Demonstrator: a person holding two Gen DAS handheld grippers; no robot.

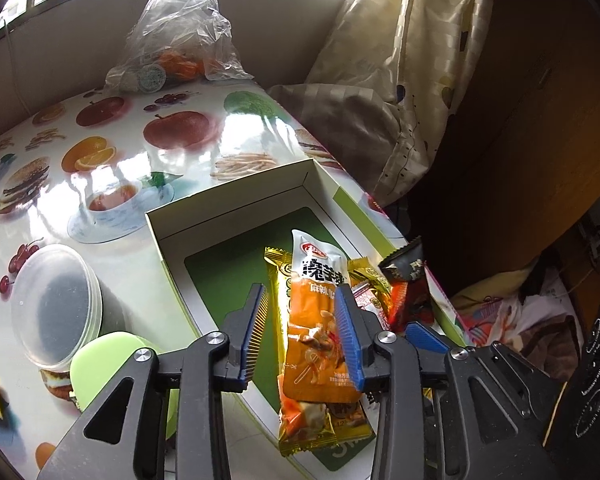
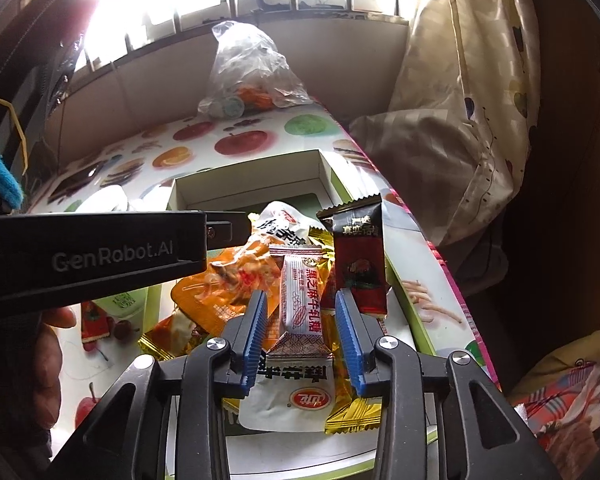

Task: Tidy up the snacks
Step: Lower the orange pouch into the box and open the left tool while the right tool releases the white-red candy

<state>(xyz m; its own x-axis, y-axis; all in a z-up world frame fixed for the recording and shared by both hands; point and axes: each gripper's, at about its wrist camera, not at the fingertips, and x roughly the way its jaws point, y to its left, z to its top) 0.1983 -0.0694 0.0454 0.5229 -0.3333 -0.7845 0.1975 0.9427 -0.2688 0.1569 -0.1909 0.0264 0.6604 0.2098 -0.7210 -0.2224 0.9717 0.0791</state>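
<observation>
We see our left gripper (image 1: 302, 332) hanging over the open white box (image 1: 228, 208), which sits on the fruit-print table (image 1: 112, 148). Its jaws stand partly open around an orange-and-white snack pack (image 1: 318, 320). The right blue pad (image 1: 348, 336) seems to touch the pack's edge, while a clear gap shows between the left pad and the pack, so we cannot tell whether the pack is gripped or simply lying in the box below. The pack lies lengthwise over a gold wrapper (image 1: 324, 432) on the box's green floor.

Our right gripper (image 2: 302, 338) is over the same pile at the near end of the box (image 2: 252, 168). Its jaws are open, with a white nougat candy (image 2: 300, 300) between them and gaps on both sides; nothing is clamped. Under the candy lies a white pouch (image 2: 288, 396) with a red logo, and a gold wrapper (image 2: 350, 412) lies just beside it. A black-and-red sachet (image 2: 360, 264) stands tilted against the box's right wall. The orange pack (image 2: 228, 284) lies left of the candy, under the left tool's black body.

Beside the box on the left stand a clear-lidded tub (image 1: 56, 308) and a pale green lid (image 1: 112, 364). A plastic bag (image 1: 180, 32) sits at the table's far edge.
</observation>
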